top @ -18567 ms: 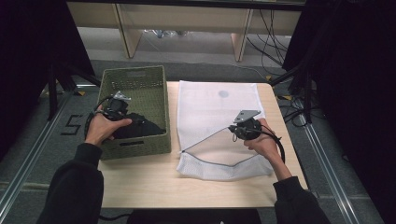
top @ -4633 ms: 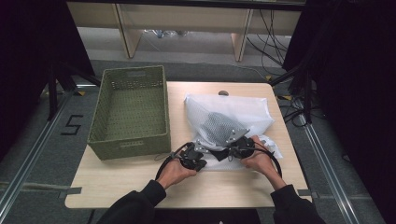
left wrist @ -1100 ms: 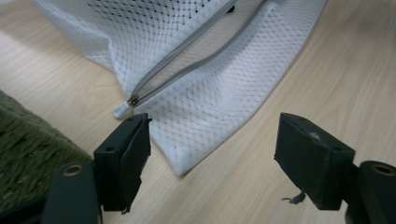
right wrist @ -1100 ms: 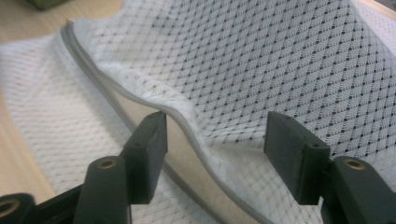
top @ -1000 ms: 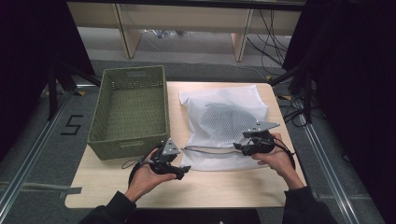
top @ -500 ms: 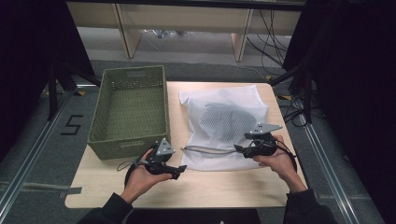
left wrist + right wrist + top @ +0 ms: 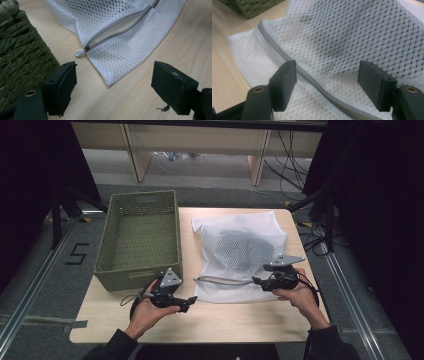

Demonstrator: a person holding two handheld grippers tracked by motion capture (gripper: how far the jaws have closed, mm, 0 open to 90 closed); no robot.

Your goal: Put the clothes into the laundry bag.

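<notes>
A white mesh laundry bag [image 7: 240, 252] lies on the wooden table with something dark inside it. Its grey zipper [image 7: 220, 281] runs along the near edge, and the white zipper pull [image 7: 80, 52] sits at the bag's left corner. My left gripper [image 7: 189, 303] hovers open over the bare table near that corner, with nothing between its jaws [image 7: 112, 87]. At the zipper's right end, my right gripper [image 7: 256, 281] stands open over the mesh and zipper [image 7: 312, 77].
A green woven basket [image 7: 140, 237] stands empty at the table's left, its wall [image 7: 22, 57] close beside my left gripper. The table's front edge [image 7: 200, 340] is near both hands. Cables and shelving legs lie on the floor beyond the table.
My left gripper has drawn back left from the bag's corner toward the basket. The right gripper has barely moved. Much earlier the dark item went from the basket into the bag.
</notes>
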